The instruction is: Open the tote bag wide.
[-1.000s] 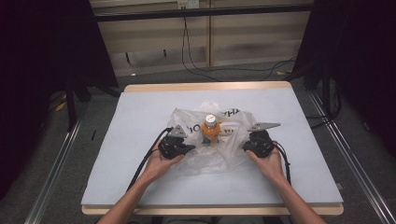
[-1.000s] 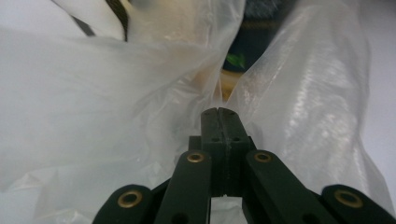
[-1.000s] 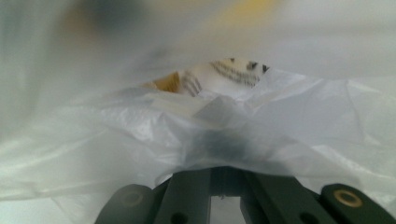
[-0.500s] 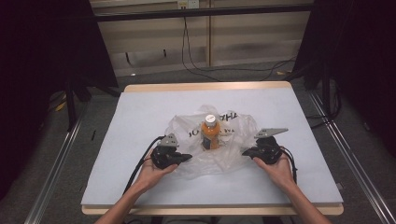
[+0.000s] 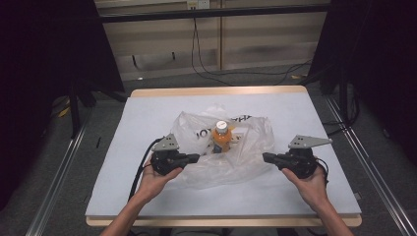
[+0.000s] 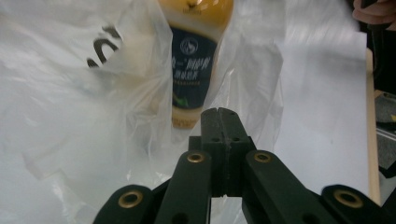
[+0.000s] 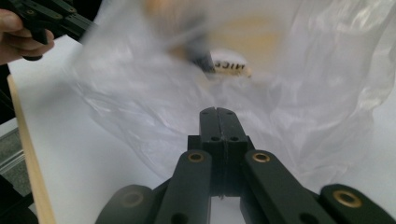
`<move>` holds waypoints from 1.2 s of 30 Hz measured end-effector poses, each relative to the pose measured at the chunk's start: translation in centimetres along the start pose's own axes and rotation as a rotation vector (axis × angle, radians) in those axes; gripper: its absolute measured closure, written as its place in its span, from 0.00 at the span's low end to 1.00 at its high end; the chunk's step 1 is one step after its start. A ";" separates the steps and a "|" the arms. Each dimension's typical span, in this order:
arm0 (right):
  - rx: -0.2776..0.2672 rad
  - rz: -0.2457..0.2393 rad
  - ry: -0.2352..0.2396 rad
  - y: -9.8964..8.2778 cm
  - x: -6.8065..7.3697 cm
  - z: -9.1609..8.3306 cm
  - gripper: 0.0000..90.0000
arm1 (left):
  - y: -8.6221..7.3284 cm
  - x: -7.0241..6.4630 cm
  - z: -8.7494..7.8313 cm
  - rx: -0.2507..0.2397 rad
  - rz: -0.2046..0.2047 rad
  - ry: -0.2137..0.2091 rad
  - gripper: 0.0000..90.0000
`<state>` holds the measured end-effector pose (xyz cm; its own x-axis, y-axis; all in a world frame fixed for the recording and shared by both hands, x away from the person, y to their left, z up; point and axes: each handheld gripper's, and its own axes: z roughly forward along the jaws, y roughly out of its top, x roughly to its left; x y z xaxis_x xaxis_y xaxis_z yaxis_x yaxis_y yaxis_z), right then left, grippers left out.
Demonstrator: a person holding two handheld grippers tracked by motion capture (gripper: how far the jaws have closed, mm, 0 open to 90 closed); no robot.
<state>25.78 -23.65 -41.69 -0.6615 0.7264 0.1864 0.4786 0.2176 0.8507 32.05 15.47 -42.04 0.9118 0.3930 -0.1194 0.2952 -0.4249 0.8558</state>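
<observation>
An orange drink bottle (image 5: 222,136) with a white cap and dark label stands upright in a crumpled clear plastic bag (image 5: 231,162) at the middle of the white table (image 5: 147,113). My left gripper (image 5: 196,158) lies at the bag's left edge, pointing right, jaws shut. My right gripper (image 5: 265,157) is at the bag's right edge, pointing left, also shut. In the left gripper view the shut gripper (image 6: 219,112) points at the bottle (image 6: 196,60) behind the bag film (image 6: 93,116), nothing between the pads. In the right gripper view the shut gripper (image 7: 218,112) faces the bag (image 7: 280,84).
The table has a wooden rim (image 5: 216,91) at the far side. Metal rails (image 5: 59,191) run along both sides on the floor, and cables (image 5: 206,69) trail behind the table. The other hand with its gripper (image 7: 42,18) appears beyond the bag in the right gripper view.
Both grippers have drawn apart and back toward the person, away from the bottle, the right one farther. The bag now lies spread wider between them. The bottle has stayed upright.
</observation>
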 end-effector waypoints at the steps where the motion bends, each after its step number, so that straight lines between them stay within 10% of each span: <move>1: -0.006 -0.006 0.004 0.2 0.2 -0.2 1.00 | 0.2 0.0 -0.2 -0.005 0.007 0.003 1.00; 11: -0.080 -0.046 0.021 4.5 0.6 0.4 1.00 | 4.8 1.5 -1.5 -0.085 0.046 0.060 1.00; 18: -0.108 -0.040 0.032 7.8 -0.6 3.8 1.00 | 6.9 5.3 1.3 -0.079 0.016 0.132 1.00; 23: -0.013 0.008 0.014 6.0 -3.0 7.9 1.00 | 5.1 7.5 4.9 0.013 -0.071 0.134 1.00; 36: 0.172 0.090 -0.091 1.3 -8.5 13.1 1.00 | -0.2 7.8 8.0 0.189 -0.111 0.153 1.00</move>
<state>39.63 -20.96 -48.59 -0.5602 0.8023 0.2060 0.6300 0.2512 0.7348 41.43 12.09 -47.21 0.8210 0.5587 -0.1176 0.4525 -0.5110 0.7309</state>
